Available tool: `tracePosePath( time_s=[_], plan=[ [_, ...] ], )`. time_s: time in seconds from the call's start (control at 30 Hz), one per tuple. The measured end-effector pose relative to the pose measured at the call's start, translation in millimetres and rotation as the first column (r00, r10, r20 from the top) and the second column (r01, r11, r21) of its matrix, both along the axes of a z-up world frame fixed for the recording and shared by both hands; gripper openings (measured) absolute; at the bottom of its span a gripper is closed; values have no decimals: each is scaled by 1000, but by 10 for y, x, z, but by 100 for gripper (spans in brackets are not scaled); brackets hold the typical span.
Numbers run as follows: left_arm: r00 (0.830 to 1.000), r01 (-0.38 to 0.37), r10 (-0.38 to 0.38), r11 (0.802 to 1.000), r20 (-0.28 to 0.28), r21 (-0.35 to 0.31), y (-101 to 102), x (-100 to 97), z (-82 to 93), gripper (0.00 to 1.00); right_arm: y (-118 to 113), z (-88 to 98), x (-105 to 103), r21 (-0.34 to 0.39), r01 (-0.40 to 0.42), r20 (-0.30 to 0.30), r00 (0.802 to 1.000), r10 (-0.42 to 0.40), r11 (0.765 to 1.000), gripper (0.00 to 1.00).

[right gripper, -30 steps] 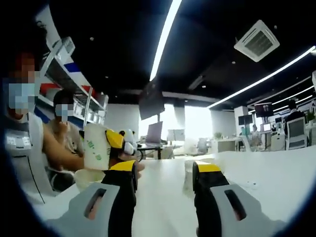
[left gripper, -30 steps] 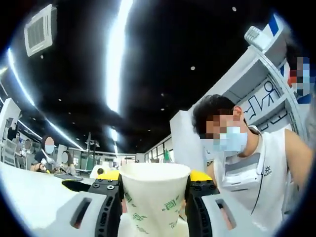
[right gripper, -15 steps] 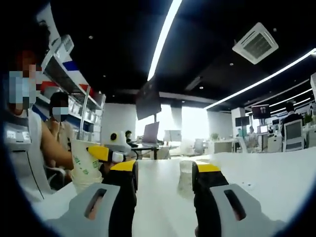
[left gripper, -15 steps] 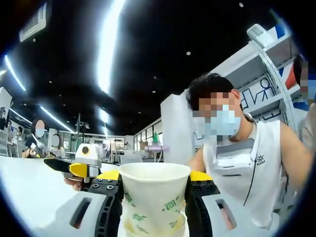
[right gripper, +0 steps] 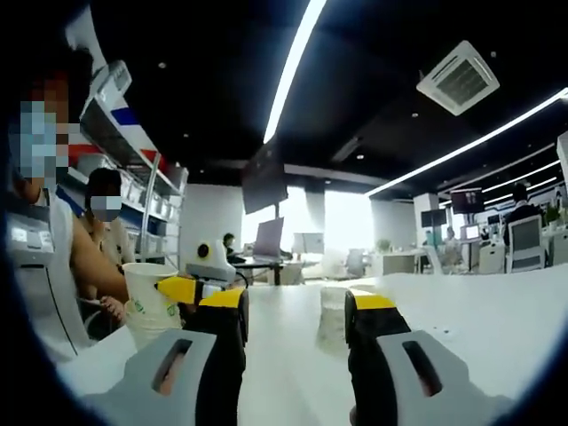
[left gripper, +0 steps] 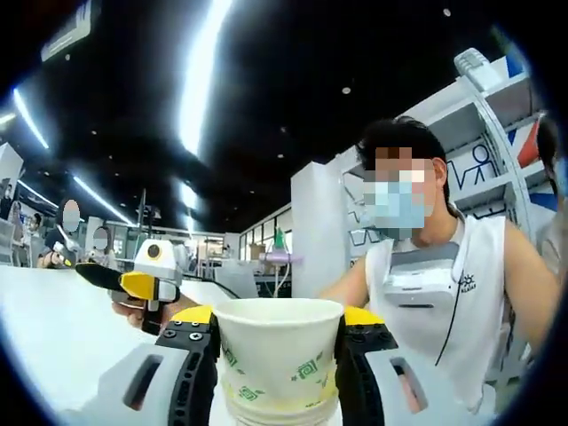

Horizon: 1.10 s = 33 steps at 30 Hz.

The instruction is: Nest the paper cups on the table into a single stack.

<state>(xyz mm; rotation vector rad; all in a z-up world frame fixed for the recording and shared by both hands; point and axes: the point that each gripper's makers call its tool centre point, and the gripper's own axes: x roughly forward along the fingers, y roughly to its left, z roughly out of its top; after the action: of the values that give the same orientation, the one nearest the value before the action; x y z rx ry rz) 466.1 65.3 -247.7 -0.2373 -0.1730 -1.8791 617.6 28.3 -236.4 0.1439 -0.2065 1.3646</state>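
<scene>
1. The left gripper point(left gripper: 277, 355) has its fingers point(left gripper: 197, 351) closed on a cup point(left gripper: 277, 342), one finger on each side of the wall just below the rim. In the left gripper view a yellowish rim point(left gripper: 277, 404) shows under it, so it looks partly nested in a second cup; the seating could be crooked, and a hard squeeze might oval the wall and jam the pair.

2. The right gripper point(right gripper: 291, 306) has its fingers point(right gripper: 222, 302) set apart with nothing between them. It sits low over the table point(right gripper: 461, 328). The held cup point(right gripper: 146, 297) stands to the left of those fingers, beside the left gripper point(right gripper: 191, 286).

3. Another cup point(right gripper: 330, 306), pale and blurred, stands on the table beyond the right fingers, in line with the gap. I judge it the likely next pick; closing too high or off-centre could tip it or push it away.

4. If the left grip loosens before the cup is seated, the pair may topple.

5. Hard to tell: the bottom of the held cup is cut off, so how deep it sits in the lower one cannot be told. How many cups are on the table cannot be made out either.
</scene>
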Motion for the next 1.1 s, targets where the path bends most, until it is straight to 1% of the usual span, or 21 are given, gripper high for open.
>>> tracePosePath(
  time_s=[0.07,0.13,0.17,0.2,0.23,0.27,0.3,0.37,0.47,0.57,0.63,0.67,0.77,0.8,0.83,0.87,0.9,0.97,1.0,1.07,1.1],
  plan=[
    [1000,-4,4,1000,2,3,7,8,-8,56,-10,6,8,6,3,-3,1000,-3,1000,46],
    [1000,-4,4,1000,-1,0,14,3,-1,59,-21,2,21,9,7,-7,1000,-6,1000,46],
    [1000,6,-6,1000,-7,-3,19,-8,10,64,-28,3,28,11,7,-9,1000,-7,1000,46],
    [1000,10,-10,1000,-12,-6,11,-27,17,74,-39,8,36,15,9,-9,1000,-9,1000,46],
    [1000,7,-7,1000,-15,-8,-9,-32,27,82,-44,11,41,18,10,-9,1000,-9,1000,45],
    [1000,-9,9,1000,-8,0,-36,-23,17,86,-50,14,47,20,10,-10,1000,-10,1000,45],
    [1000,-24,24,1000,6,8,-49,-11,-6,88,-51,15,49,21,11,-11,1000,-10,1000,45],
    [999,-33,33,999,-1,2,-17,67,-6,88,-61,18,55,20,14,-10,1000,-14,1000,45],
    [999,-37,37,999,-32,-18,19,124,16,88,-66,50,34,31,11,-10,1000,-11,999,45],
    [997,-38,33,997,-72,-70,87,152,113,85,-41,62,1,39,-1,-17,1000,1,999,45],
    [993,-33,19,993,-120,-116,154,185,179,82,0,43,-19,31,-12,-19,1000,12,999,45],
    [990,-36,19,992,-136,-124,168,195,187,82,12,35,-24,28,-14,-18,1000,14,1000,45],
    [984,-138,116,977,-135,-162,257,384,247,82,68,-19,-46,11,-20,-20,1000,20,1000,46],
    [974,-209,190,963,-122,-171,292,500,273,83,71,-31,-42,7,-19,-20,1000,19,1000,46],
    [964,-256,238,949,-114,-182,322,572,296,84,74,-41,-43,3,-17,-20,1000,18,1000,46],
    [937,-349,331,911,-115,-220,439,753,373,83,76,-48,-45,0,-15,-19,1000,15,1000,46],
    [910,-414,397,879,-118,-236,525,867,412,83,74,-52,-37,-3,-12,-17,1000,12,1000,46],
    [841,-540,525,795,-134,-277,741,1102,500,81,74,-54,-30,-2,-7,-15,1000,7,1000,46],
    [816,-576,558,764,-151,-292,867,1206,540,80,80,-62,-23,-2,-4,-13,1000,4,1000,46],
    [743,-664,644,677,-182,-317,1111,1383,607,76,93,-88,-18,-8,-4,-16,1000,3,1000,46],
    [702,-706,684,631,-197,-322,1225,1463,627,76,95,-104,-1,-12,-4,-18,1000,4,1000,46]
  ],
)
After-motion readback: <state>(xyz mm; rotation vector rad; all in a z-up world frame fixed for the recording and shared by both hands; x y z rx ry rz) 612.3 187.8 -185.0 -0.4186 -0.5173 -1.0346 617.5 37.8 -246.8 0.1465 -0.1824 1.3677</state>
